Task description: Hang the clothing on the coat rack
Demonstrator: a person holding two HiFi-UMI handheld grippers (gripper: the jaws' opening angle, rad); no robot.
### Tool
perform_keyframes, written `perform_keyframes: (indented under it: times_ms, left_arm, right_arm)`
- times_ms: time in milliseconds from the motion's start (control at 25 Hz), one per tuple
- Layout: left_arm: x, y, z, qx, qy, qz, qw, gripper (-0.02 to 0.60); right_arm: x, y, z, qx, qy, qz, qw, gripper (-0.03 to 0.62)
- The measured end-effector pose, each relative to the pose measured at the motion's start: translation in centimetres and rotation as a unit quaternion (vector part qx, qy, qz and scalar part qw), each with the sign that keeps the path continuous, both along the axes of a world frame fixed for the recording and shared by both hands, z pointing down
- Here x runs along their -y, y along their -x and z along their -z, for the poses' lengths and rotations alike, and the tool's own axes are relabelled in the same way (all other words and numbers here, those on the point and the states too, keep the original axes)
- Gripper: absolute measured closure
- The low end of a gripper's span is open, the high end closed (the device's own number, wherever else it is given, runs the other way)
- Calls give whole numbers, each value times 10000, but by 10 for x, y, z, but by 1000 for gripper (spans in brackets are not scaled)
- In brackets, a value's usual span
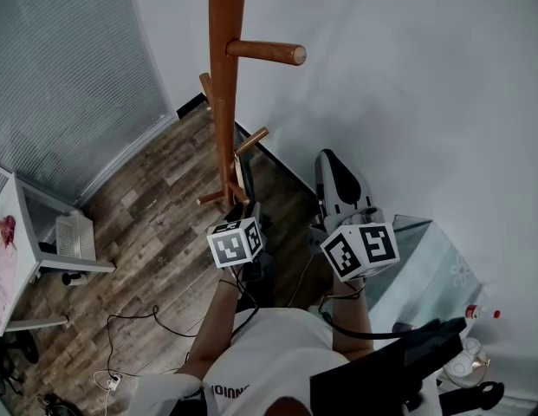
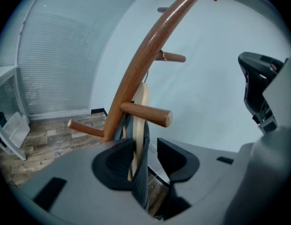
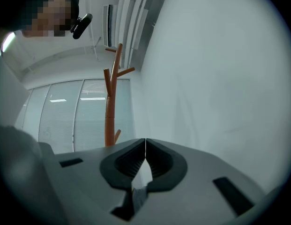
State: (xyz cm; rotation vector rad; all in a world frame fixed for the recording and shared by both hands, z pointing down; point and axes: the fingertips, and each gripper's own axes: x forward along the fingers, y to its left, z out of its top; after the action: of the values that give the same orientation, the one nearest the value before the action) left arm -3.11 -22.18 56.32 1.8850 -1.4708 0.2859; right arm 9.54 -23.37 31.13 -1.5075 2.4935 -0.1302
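Observation:
The wooden coat rack (image 1: 223, 76) stands in front of me by the white wall. In the left gripper view a pale wooden hanger (image 2: 141, 102) with dark clothing (image 2: 141, 177) on it hangs behind a peg (image 2: 145, 114) of the rack (image 2: 136, 69). My left gripper (image 2: 145, 161) is open around the garment: the fabric lies against the left pad and a gap shows at the right pad. My right gripper (image 3: 145, 146) is shut with nothing in it. It is raised toward the wall to the right of the rack (image 3: 109, 111), and also shows in the head view (image 1: 336, 167).
A glass table (image 1: 442, 267) with a small bottle (image 1: 483, 312) stands at the right. A white desk frame (image 1: 43, 232) and loose cables (image 1: 130, 319) occupy the wood floor at the left. Window blinds (image 1: 69, 68) fill the far left.

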Motion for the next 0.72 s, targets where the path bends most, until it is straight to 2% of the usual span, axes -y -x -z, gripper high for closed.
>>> perform_keyframes:
  times_ms: [240,480,600,720]
  left_arm:
    - [-5,0,12,81,-99,-158,9998,426]
    - [-17,-15,31,105,-174,-657,9976,434]
    - [-24,-21,42,183,-216,-939,9952,504]
    - [-26,-25,62,197,-475,-1082,9928,549]
  right_arm:
    - [-5,5,-1,-58,5,-9,10000,574]
    - [-14,8,-2,4,87,0,10000,574]
    - [-17,12,-1,-68,52,26,10000,574]
    - [-20,14,-3,-141,106,7,9998,574]
